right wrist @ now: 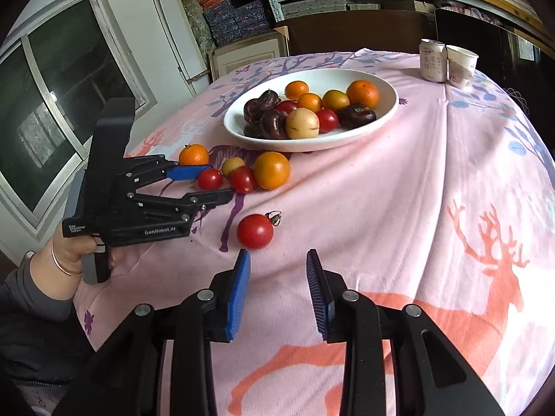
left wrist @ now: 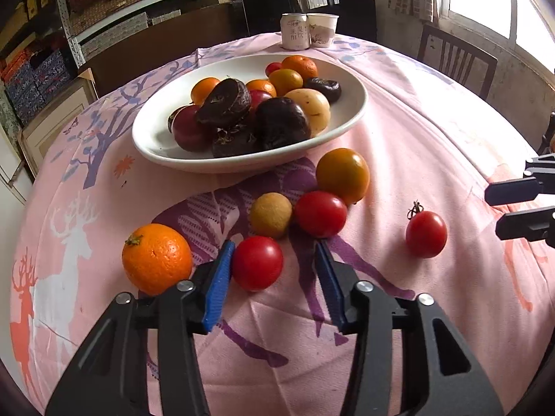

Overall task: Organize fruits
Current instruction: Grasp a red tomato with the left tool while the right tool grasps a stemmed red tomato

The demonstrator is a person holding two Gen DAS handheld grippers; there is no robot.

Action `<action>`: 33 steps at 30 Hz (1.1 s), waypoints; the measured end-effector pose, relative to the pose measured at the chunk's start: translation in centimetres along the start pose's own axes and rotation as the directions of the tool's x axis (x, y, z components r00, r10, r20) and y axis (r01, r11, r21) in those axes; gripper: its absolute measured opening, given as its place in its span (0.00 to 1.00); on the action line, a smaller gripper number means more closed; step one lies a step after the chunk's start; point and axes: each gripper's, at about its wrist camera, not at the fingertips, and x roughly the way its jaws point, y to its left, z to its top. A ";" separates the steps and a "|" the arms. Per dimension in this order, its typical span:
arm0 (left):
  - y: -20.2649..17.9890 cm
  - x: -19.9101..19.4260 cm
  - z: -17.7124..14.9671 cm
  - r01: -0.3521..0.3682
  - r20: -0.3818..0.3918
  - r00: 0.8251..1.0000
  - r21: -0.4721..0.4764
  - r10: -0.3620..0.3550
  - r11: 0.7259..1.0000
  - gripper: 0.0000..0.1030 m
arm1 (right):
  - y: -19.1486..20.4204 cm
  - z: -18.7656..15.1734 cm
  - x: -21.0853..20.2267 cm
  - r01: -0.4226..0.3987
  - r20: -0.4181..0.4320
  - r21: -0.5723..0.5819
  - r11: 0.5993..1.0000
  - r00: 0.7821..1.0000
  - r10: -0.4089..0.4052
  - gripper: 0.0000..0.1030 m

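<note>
Counter [right wrist: 399, 187]: pink deer-print cloth. White plate [left wrist: 152, 138] of fruit; loose tomatoes [left wrist: 321, 213], oranges [left wrist: 156, 258] in front. Shelves [left wrist: 114, 10], window [left wrist: 485, 3] behind. Left claw [left wrist: 274, 260] spread, one pad touching tomato [left wrist: 257, 262]. Right claw [right wrist: 278, 270] spread, empty.

Readable text, right wrist view: "GenRobot.AI" in white on the black body of the left gripper [right wrist: 208, 182], lower side panel. Small white multi-line label near its rear end, too small to read. The can [right wrist: 432, 60] at the far end of the desk has large printed characters on its front, not legible in either view. Paper cup [right wrist: 461, 66] beside it: a printed pattern, no readable text.
</note>
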 end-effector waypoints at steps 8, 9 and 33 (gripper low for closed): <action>0.8 -0.2 -0.2 -0.007 0.014 1.000 0.002 0.007 1.000 0.26 | 1.0 0.4 1.3 0.029 -0.028 -0.077 0.997 0.999 -0.031 0.45; 0.6 -0.1 -0.2 -0.011 0.014 1.000 0.010 0.011 1.000 0.26 | 1.6 0.6 1.8 0.053 -0.030 -0.107 0.993 0.998 -0.056 0.49; -0.1 0.0 -0.3 0.029 0.006 1.000 0.040 -0.030 0.999 0.25 | 4.3 1.8 5.7 0.189 -0.065 -0.204 0.960 0.976 -0.206 0.47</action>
